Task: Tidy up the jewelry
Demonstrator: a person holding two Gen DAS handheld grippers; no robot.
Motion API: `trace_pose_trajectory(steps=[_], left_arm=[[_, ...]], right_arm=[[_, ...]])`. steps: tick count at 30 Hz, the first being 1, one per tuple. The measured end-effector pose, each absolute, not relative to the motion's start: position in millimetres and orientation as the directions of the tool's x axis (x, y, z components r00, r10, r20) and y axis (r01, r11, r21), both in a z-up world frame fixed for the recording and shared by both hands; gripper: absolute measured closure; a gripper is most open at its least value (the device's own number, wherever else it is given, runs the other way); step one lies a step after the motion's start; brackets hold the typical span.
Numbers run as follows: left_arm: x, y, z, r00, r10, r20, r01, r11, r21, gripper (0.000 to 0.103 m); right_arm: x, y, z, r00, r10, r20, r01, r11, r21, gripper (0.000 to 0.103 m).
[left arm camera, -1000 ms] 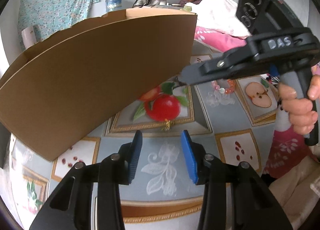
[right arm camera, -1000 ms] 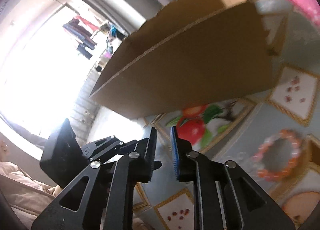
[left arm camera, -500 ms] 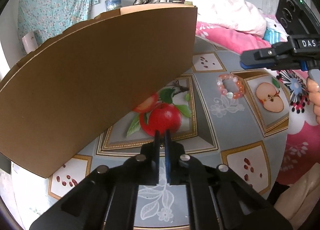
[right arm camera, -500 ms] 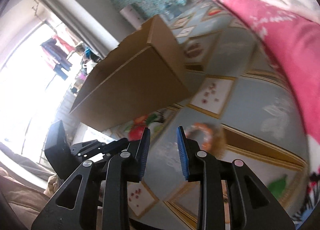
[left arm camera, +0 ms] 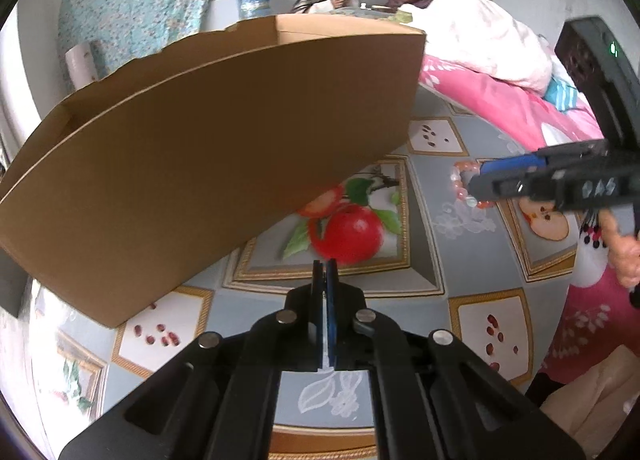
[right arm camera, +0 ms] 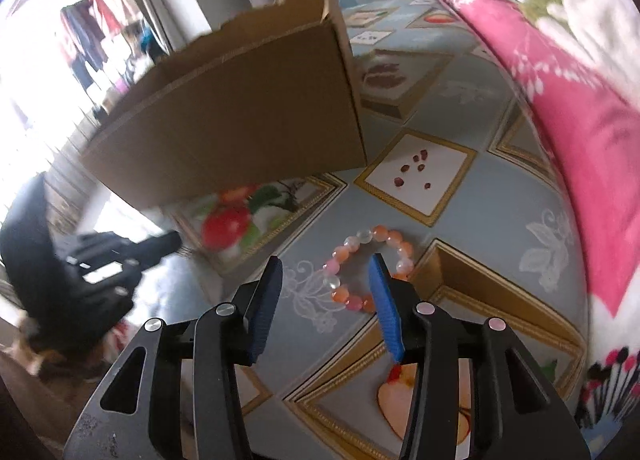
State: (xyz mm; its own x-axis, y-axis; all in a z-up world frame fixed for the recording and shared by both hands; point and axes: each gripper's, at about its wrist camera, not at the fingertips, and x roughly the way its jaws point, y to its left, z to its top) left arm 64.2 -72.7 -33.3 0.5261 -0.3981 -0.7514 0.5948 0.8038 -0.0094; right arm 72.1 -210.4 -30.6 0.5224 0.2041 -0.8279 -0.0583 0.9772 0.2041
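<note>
box point(right arm camera: 240, 107) behind-left on table point(right arm camera: 460, 227) | bracelet point(right arm camera: 360, 256) front-right of box

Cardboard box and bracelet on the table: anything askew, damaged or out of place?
The cardboard box has a ragged, torn top edge. The beaded bracelet lies loose on the tablecloth outside the box, intact, under the right tool, whose jaws are opening.

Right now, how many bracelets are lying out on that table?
1. A pink-and-orange bead bracelet lies on the tablecloth, just ahead of the right gripper. The cardboard box could hide more.
</note>
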Motion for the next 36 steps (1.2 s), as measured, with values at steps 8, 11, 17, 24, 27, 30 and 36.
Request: trace_pose_trajectory(steps=[8, 11, 17, 24, 27, 30, 36], left_arm=[[73, -54, -26, 0.510, -0.382, -0.771, 0.535, 0.842, -0.063, 0.102], [73, -50, -22, 0.516, -0.387, -0.764, 0.531, 0.844, -0.068, 0.102], [68, -38, -5, 0.555, -0.410, -0.724, 0.526, 0.847, -0.077, 0.102], [60, -12, 50, 0.630, -0.473, -0.616, 0.527, 0.843, -0.108, 0.102], [59, 0, 77, 0.663, -0.496, -0.561, 0.527, 0.841, -0.120, 0.102], [64, 9, 103, 0.696, -0.500, -0.515, 0.522, 0.845, -0.116, 0.102], [103, 8, 112, 0.693, -0.461, -0.555, 0.500, 0.861, -0.091, 0.102]], right_arm=[[78, -195, -41, 0.509, 0.053, -0.859, -0.055, 0.998, 0.029, 0.069], [78, -190, -43, 0.518, 0.036, -0.854, -0.075, 0.997, -0.003, 0.089], [73, -217, -34, 0.536, 0.186, -0.823, -0.012, 0.977, 0.213, 0.096], [55, -273, 15, 0.682, 0.421, -0.599, -0.020, 0.829, 0.559, 0.096], [51, -278, 44, 0.726, 0.474, -0.499, -0.095, 0.787, 0.609, 0.096], [56, -270, 72, 0.750, 0.515, -0.414, -0.179, 0.761, 0.624, 0.096], [100, -246, 100, 0.724, 0.613, -0.317, -0.326, 0.708, 0.626, 0.096]])
